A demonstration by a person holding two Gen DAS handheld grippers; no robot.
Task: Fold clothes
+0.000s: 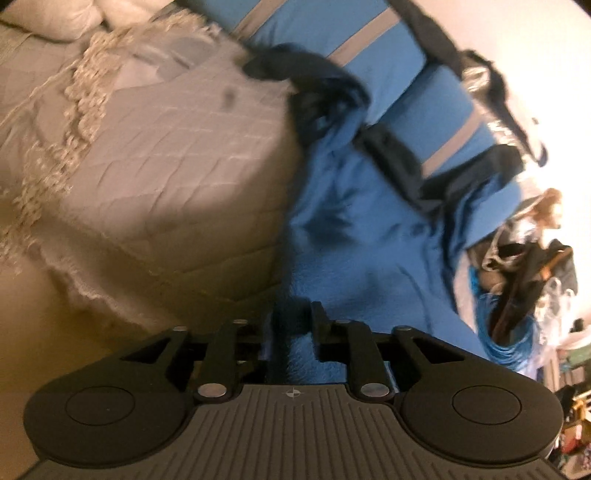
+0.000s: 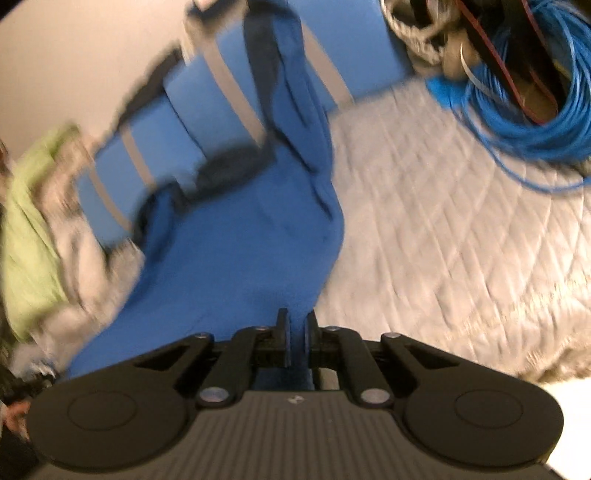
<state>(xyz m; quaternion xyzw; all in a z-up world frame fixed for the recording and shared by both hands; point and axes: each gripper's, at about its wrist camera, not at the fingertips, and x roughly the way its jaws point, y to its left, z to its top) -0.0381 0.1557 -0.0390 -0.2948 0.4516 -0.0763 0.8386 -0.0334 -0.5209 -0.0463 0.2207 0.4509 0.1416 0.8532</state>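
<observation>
A blue garment (image 1: 362, 236) with grey stripes and dark trim lies rumpled across a quilted grey bedspread (image 1: 166, 158). My left gripper (image 1: 296, 308) has a thick fold of the blue cloth between its fingers, near the garment's close edge, and the jaws stand a little apart around it. In the right wrist view the same blue garment (image 2: 236, 251) stretches away from me, its striped part at the far end. My right gripper (image 2: 296, 314) is shut on a thin edge of it, jaws nearly together. Both views are blurred.
A coil of blue cable (image 2: 535, 110) with dark items on it lies at the far right of the bedspread (image 2: 443, 229). A green and grey cloth (image 2: 29, 229) is bunched at the left. A fringed throw (image 1: 85, 96) and a pillow (image 1: 55, 18) lie beyond.
</observation>
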